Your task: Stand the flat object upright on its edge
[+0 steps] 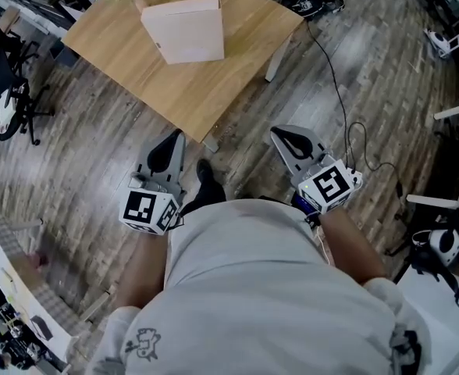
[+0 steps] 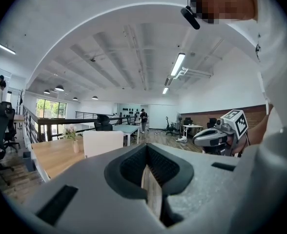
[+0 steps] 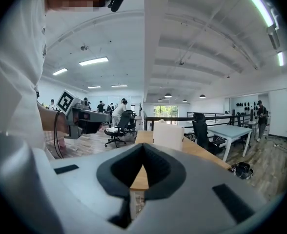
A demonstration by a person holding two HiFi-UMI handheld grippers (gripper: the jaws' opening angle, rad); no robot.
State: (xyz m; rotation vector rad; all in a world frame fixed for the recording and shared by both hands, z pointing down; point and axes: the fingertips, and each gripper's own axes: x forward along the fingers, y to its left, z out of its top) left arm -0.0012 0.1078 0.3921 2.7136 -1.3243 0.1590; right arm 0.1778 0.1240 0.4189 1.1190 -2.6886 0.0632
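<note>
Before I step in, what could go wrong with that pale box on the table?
The pale flat box looks upright on a narrow edge on the light wooden table; a knock could tip it. A black cable trails across the floor beside the table, a trip risk. The left tongs and right tongs are shut, so reaching in might shove the box.

Plank floor [image 1: 370, 76], wooden table [image 1: 175, 92], perhaps distant windows [image 3: 168, 112]
</note>
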